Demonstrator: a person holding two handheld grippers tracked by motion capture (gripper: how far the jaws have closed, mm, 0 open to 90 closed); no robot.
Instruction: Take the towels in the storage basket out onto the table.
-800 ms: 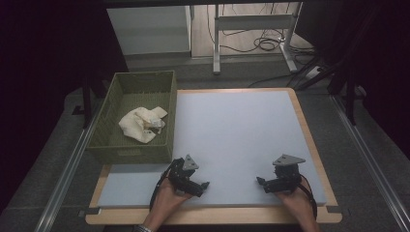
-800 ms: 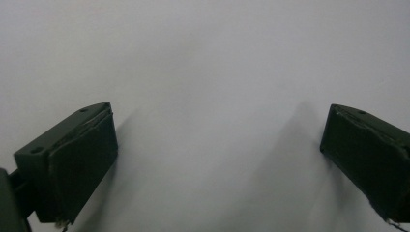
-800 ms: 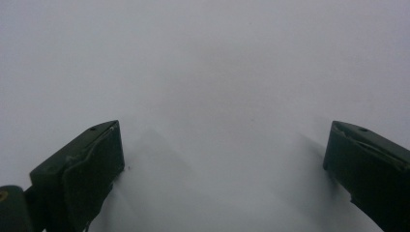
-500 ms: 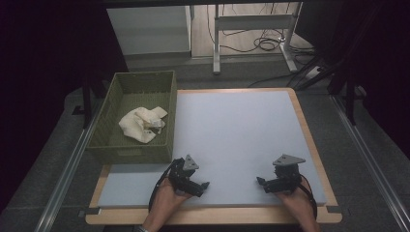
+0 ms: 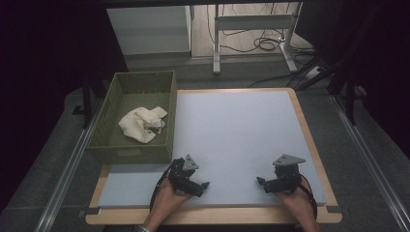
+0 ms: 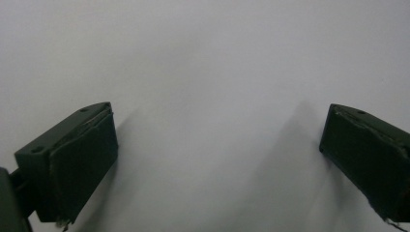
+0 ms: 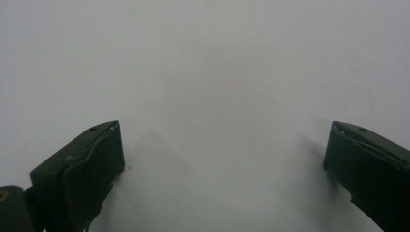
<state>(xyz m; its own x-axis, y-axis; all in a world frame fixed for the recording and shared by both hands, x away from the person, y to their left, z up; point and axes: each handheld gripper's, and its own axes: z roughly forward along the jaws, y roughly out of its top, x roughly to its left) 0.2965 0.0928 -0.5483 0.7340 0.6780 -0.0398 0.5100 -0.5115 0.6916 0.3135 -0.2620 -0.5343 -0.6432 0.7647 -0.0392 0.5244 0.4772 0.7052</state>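
Observation:
A crumpled cream cloth (image 5: 141, 123) lies in a green woven basket (image 5: 112, 104) at the table's left side. My left gripper (image 5: 202, 186) rests low on the pale blue mat (image 5: 232, 130) near the front edge, just below the basket's near corner. My right gripper (image 5: 262, 182) sits on the mat at the front right. The two point toward each other. In the left gripper view the jaws (image 6: 217, 159) stand wide apart over bare mat with nothing between them. The right gripper view (image 7: 225, 169) shows the same: wide jaws, bare mat.
The mat covers a wooden tabletop (image 5: 319, 159) with a thin rim showing. Metal rails (image 5: 63, 179) run along both sides of the table. Beyond the far edge are a white cabinet (image 5: 150, 29), a desk frame (image 5: 251, 29) and floor cables (image 5: 263, 44).

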